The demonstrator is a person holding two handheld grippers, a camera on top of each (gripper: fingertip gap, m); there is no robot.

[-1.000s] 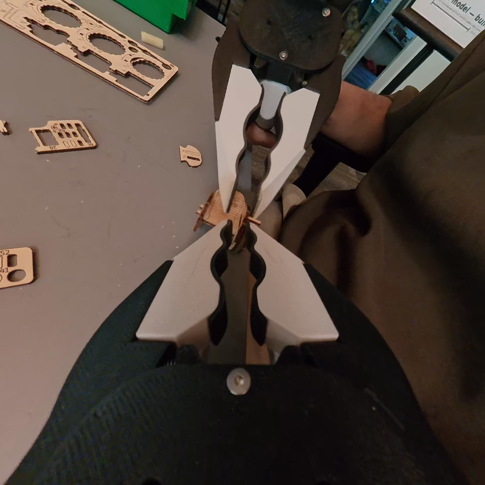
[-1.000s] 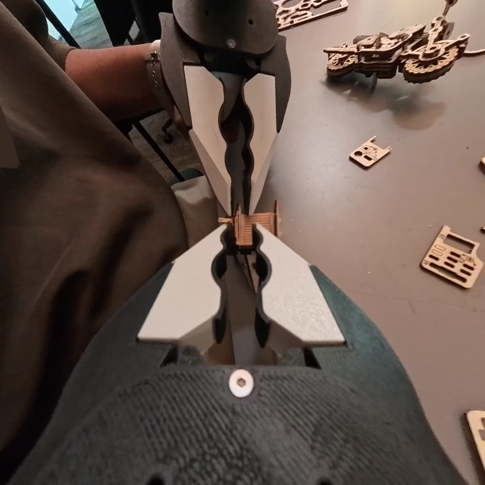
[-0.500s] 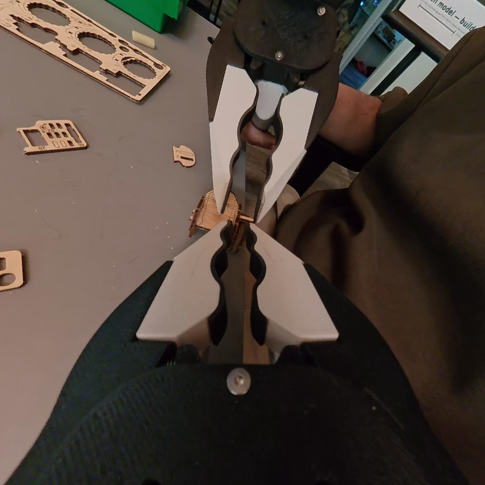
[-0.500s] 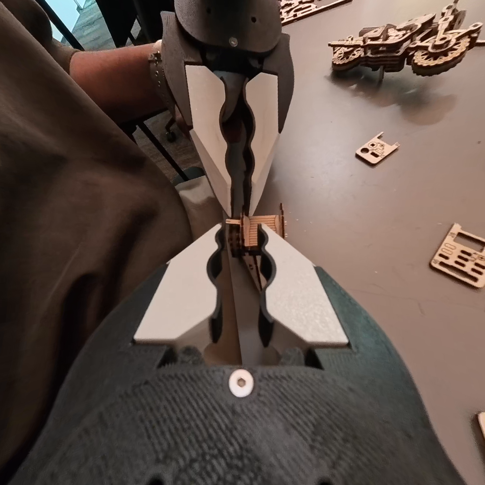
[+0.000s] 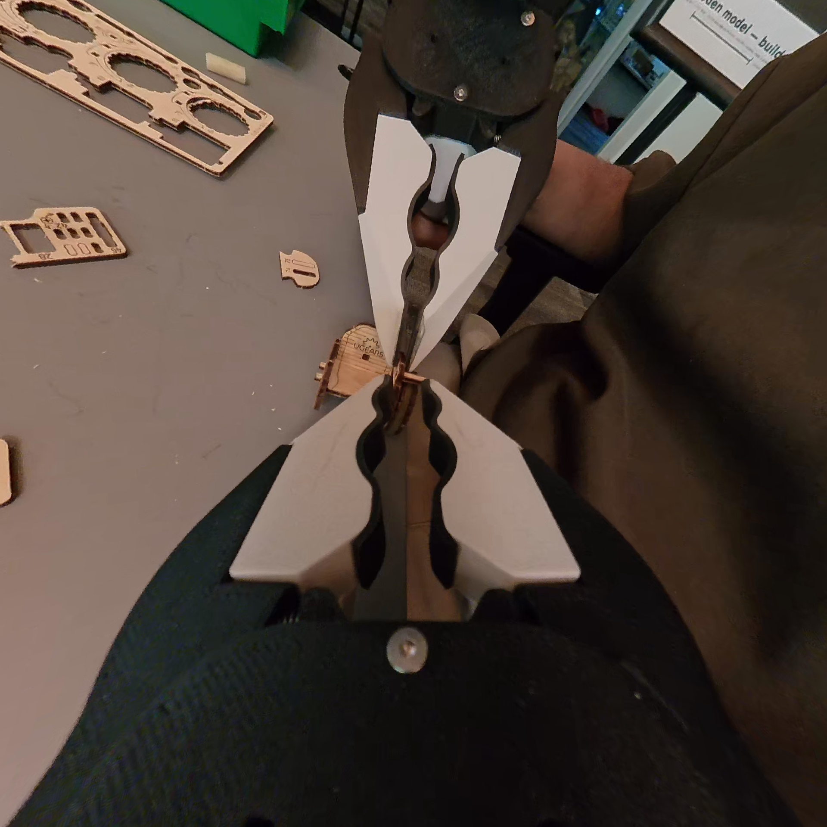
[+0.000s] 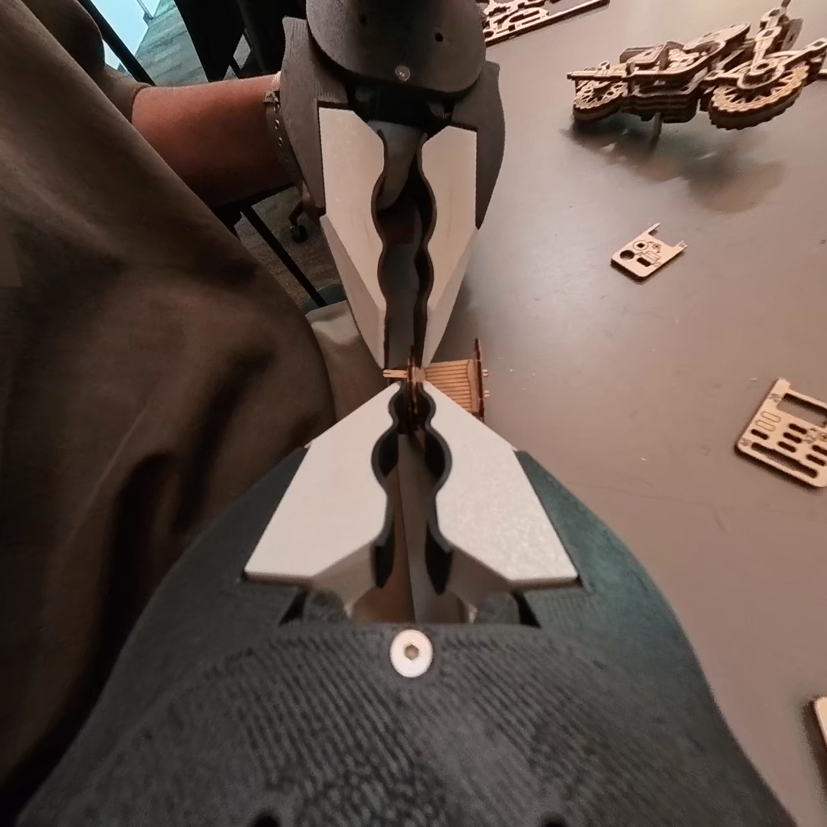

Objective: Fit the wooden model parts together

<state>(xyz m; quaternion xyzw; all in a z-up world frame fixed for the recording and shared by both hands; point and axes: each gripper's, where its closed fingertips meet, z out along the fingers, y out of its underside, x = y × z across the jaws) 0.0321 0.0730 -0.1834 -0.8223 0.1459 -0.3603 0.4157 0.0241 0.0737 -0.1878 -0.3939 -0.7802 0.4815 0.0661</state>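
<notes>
Left wrist view: tip to tip above the table (image 5: pixel 134 358), the left gripper (image 5: pixel 399 405) pinches a small disc (image 5: pixel 399 409) while the right gripper (image 5: pixel 405 353), clenched on the wooden assembly (image 5: pixel 358 369), steadies it, apparently so its peg (image 5: pixel 414 378) can seat. Finished model (image 6: pixel 738 80) waits well apart.

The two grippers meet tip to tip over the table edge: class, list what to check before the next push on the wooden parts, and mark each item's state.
1. Left gripper shut on the small wooden disc: ok.
2. Right gripper shut on a thin wooden part: ok.
3. Grippers facing each other tip to tip: ok.
4. Peg seated fully in its part: cannot tell.
5. Ribbed sub-assembly attached at the joint, not lying loose: cannot tell.
6. Loose wooden pieces, such as the rounded one, away from the grippers: ok.
</notes>
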